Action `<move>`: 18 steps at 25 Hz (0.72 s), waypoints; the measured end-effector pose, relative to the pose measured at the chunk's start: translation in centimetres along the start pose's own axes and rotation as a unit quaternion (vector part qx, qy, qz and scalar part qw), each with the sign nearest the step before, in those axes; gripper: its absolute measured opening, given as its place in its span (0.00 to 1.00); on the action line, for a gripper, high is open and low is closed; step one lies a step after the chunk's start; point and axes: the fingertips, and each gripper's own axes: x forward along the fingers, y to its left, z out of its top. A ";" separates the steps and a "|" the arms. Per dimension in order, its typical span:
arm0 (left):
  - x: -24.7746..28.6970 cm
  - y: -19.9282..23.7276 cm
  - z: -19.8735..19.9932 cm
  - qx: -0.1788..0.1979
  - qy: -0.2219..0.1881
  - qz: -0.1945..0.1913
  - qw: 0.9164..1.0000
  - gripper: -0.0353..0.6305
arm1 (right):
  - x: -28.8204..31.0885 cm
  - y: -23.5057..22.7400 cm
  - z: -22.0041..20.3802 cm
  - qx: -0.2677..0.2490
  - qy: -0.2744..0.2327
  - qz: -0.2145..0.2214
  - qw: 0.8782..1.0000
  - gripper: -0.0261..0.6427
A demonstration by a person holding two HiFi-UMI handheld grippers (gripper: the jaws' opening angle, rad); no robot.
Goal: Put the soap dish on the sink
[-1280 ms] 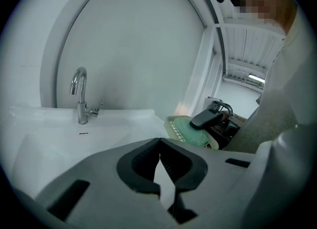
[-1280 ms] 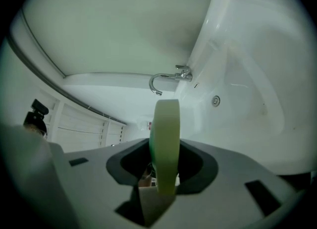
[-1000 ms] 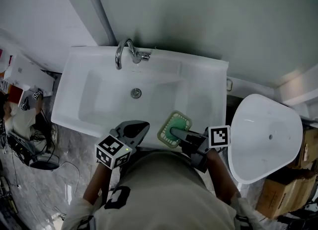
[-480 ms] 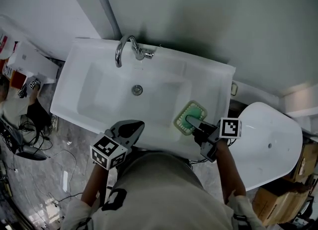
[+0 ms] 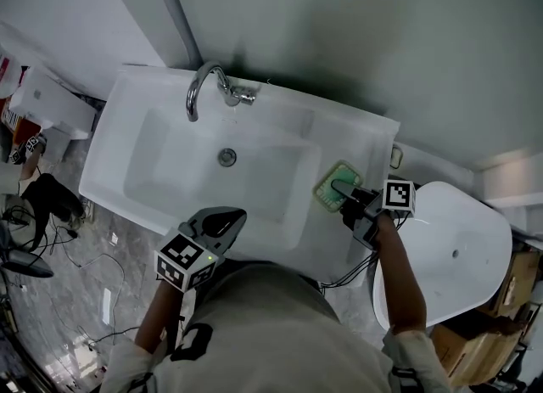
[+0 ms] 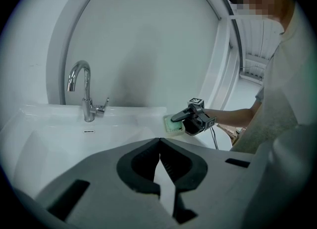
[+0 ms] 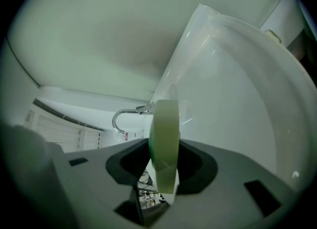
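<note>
- Your right gripper (image 5: 342, 187) has its fingers clamped on the soap dish (image 5: 327, 190), a green dish with a pale rim.
- In the right gripper view, the soap dish (image 7: 165, 134) stands edge-on between the two jaws of the right gripper (image 7: 163, 150), with a jaw pressing on each side of it.
- The dish sits over the flat ledge on the right side of the sink (image 5: 119, 115), close to the sink's right edge and beside the basin.
- You cannot tell from any view whether the dish already touches the ledge or hangs just above it.
- From the left gripper view, the soap dish (image 6: 173, 126) lies roughly flat at the sink's far right, with your right gripper (image 6: 184, 118) reaching in from the right.
- Your left gripper (image 5: 224, 222) hovers at the sink's front edge, near your body and well apart from the dish.
- The fingers of the left gripper (image 6: 159, 144) are pressed together, with nothing between them.
- The faucet (image 5: 204, 88) stands at the back of the sink, and the drain (image 5: 226, 157) lies in the middle of the basin.
</note>
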 end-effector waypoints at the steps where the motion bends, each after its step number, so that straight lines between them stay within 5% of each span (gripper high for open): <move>1: 0.3 0.3 0.0 -0.004 0.005 -0.002 1.000 0.08 | 0.2 -0.6 0.9 0.000 -0.001 -0.005 1.000 0.26; 18: 3.6 1.4 0.4 0.000 0.016 -0.053 0.998 0.08 | 2.6 -6.2 6.3 -0.009 0.023 -0.062 0.998 0.26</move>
